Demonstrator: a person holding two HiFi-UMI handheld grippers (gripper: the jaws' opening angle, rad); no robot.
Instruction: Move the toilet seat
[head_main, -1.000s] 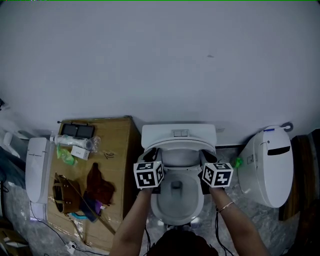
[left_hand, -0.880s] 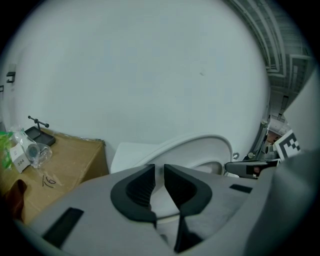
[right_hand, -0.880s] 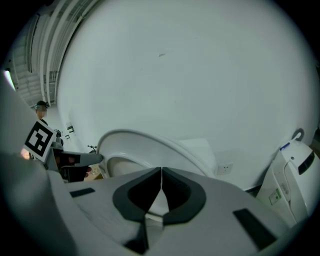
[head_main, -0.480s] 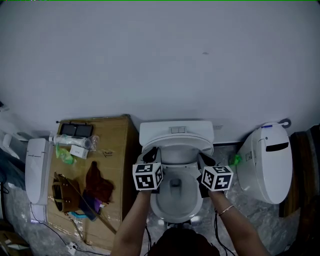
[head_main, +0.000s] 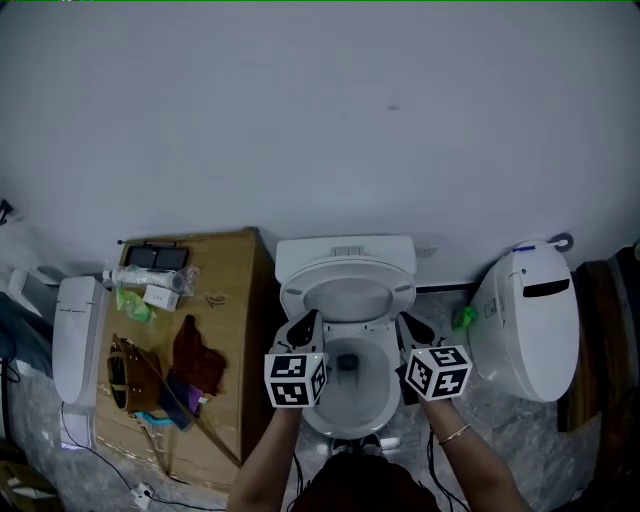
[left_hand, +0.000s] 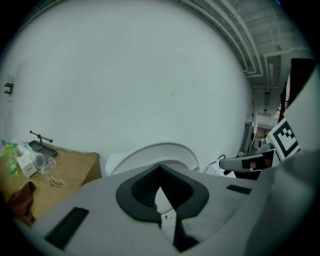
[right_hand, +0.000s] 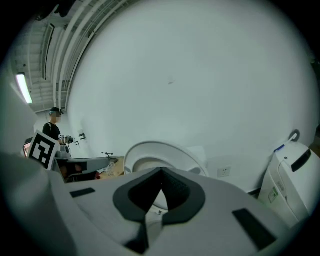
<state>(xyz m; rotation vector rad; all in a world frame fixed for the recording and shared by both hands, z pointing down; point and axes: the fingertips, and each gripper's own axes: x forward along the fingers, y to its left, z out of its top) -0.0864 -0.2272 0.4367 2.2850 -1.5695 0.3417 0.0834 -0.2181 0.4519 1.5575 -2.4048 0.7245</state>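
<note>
A white toilet (head_main: 345, 250) stands against the wall. Its seat ring (head_main: 347, 288) is tilted up off the bowl (head_main: 350, 395) and leans toward the tank. My left gripper (head_main: 307, 322) is at the bowl's left side and my right gripper (head_main: 409, 324) at its right, both short of the seat's front edge. In the left gripper view the seat (left_hand: 156, 152) arches beyond the left gripper (left_hand: 160, 168), whose jaws have just been closing and now meet with nothing between them. In the right gripper view the seat (right_hand: 162, 152) stands behind the shut, empty right gripper (right_hand: 161, 172).
A cardboard box (head_main: 235, 290) with a leather pouch, bottles and clutter stands left of the toilet. Another white toilet unit (head_main: 530, 320) is on the right, with a white part (head_main: 75, 340) at the far left. A wall socket (right_hand: 224, 171) and a distant person (right_hand: 54, 131) are in view.
Both grippers have drawn back toward me and risen a little. The seat ring now stands tilted up from the bowl.
</note>
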